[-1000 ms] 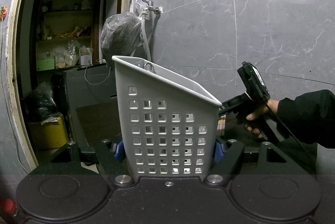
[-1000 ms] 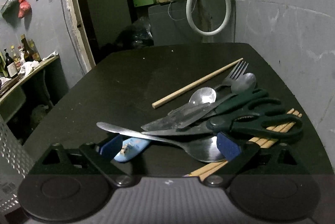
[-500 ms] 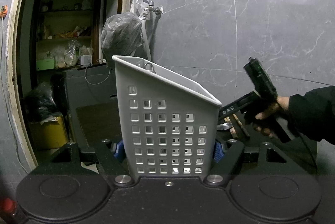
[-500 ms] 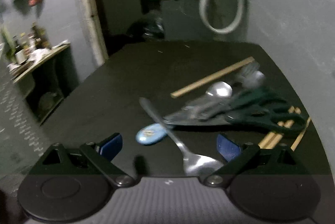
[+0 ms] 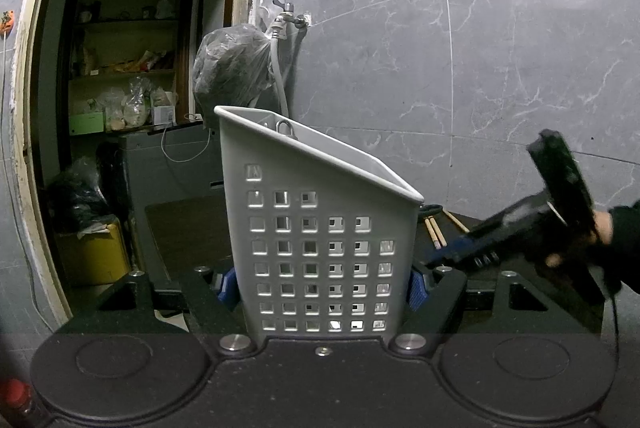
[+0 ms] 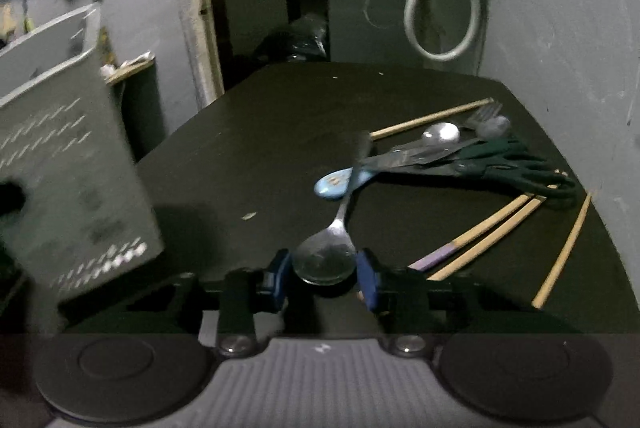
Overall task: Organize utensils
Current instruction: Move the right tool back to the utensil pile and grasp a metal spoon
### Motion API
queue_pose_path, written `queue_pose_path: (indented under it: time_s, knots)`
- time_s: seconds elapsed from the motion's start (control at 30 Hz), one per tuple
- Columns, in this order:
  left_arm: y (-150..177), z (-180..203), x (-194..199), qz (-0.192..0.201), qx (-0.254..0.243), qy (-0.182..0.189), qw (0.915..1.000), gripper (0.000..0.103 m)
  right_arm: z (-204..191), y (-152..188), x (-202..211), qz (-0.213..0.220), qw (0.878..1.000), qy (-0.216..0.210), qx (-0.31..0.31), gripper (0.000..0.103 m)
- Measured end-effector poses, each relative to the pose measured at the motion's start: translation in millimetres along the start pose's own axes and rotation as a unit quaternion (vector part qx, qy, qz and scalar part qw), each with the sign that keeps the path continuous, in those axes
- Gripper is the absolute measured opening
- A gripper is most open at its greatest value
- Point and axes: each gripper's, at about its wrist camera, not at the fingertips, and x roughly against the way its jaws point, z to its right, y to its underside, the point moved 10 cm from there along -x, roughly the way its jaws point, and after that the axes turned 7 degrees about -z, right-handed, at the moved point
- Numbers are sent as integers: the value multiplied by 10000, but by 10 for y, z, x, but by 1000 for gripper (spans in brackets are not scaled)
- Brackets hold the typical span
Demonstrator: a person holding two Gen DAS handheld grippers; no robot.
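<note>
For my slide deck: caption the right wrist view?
Right tongs grip a metal spoon by its bowl, beside remaining utensils.

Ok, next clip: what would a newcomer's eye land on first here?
Probably the perforated grey plastic utensil basket, clamped upright between the left gripper pads and filling that view. Next, the shiny metal spoon, its bowl pinched in the right gripper above the black table. Behind it lies a heap of dark-handled scissors, cutlery and wooden chopsticks.

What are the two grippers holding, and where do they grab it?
The right gripper holds a metal spoon by its bowl, handle pointing away. The left gripper clamps the grey basket by its lower side walls.
</note>
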Motion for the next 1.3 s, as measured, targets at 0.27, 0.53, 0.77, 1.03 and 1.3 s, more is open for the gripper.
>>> queue_pose_path:
  time_s: [0.27,0.53,0.77,1.03,1.3]
  knots:
    - [-5,5,-9,2,-6,4,10000,76,-429,71,193,-229,9975,-561,374,56]
    - [0,5,-8,0,-14,3,10000,76,-93,-265,-2,-175,9989,-276,-344,51]
    - [5,6,-11,5,-29,1,10000,76,95,-402,-276,-297,9964,-246,-760,40]
    - [5,6,-10,7,-28,4,10000,76,48,-492,-409,-389,9976,134,-550,34]
    - [14,1,-7,8,-31,0,10000,76,12,-515,-427,-502,9971,452,-359,24]
